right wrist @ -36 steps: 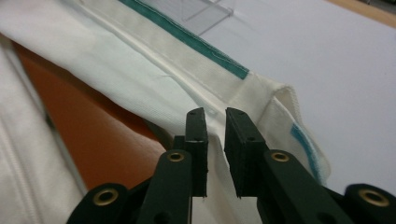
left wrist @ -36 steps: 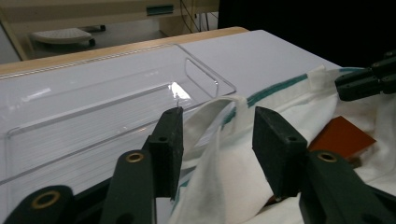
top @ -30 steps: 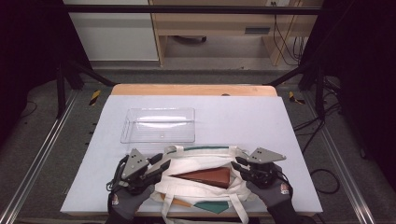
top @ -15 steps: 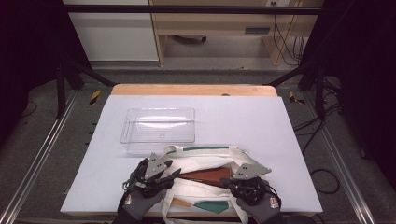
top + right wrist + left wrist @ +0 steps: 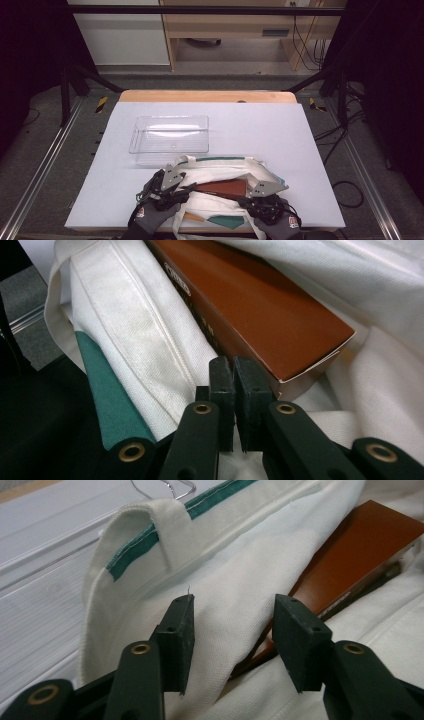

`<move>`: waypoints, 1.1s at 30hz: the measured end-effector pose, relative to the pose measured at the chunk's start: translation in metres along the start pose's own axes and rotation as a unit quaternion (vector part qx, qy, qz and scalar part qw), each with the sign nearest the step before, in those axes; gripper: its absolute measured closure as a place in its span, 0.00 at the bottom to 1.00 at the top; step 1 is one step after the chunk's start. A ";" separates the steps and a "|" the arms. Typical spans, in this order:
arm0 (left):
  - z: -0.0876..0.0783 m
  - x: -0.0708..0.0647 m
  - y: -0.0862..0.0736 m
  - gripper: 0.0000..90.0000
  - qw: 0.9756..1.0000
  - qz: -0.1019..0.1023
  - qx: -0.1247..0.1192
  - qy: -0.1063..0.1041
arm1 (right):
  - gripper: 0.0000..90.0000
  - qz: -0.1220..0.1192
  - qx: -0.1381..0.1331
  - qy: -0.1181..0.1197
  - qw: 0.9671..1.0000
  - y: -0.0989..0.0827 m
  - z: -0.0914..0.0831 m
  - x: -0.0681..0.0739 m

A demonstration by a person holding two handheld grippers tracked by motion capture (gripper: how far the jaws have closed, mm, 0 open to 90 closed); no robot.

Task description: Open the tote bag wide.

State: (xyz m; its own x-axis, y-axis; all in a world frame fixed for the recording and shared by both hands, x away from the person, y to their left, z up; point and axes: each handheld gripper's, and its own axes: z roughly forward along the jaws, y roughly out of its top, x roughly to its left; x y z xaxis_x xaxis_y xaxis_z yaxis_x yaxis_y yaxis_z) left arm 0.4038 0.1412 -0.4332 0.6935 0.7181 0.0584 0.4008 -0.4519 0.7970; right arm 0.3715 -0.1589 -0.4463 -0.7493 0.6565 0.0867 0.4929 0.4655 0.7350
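Clear tray [image 5: 170,134] just behind bag [image 5: 225,167]

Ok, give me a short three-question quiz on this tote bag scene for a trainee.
1. True or false: the brown box lies inside the white bag.
2. What lies on the table just beyond the bag? A) a clear tray B) a metal bowl C) a mug
3. Which gripper has its jaws apart?

Key:
1. True.
2. A, the clear tray.
3. The left gripper, whose jaws have just been opening; the right gripper is shut.
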 end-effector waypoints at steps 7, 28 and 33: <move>0.002 0.001 0.001 0.74 1.000 -0.002 0.016 0.001 | 1.00 -0.006 0.013 0.002 1.000 0.000 0.008 0.002; 0.008 0.027 0.026 0.98 0.998 -0.058 -0.001 0.018 | 1.00 -0.019 0.057 -0.001 0.998 -0.008 0.020 0.008; 0.025 0.035 0.022 0.98 0.997 -0.074 0.007 0.031 | 1.00 -0.017 0.057 0.006 0.998 -0.012 0.021 0.007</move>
State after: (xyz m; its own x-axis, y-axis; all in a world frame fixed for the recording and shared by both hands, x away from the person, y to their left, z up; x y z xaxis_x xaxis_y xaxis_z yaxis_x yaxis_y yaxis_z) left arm 0.4515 0.1434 -0.4287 0.5888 0.8080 -0.0215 0.5035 -0.3459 0.7918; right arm 0.3694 -0.1469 -0.4687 -0.7718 0.6319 0.0709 0.5134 0.5534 0.6558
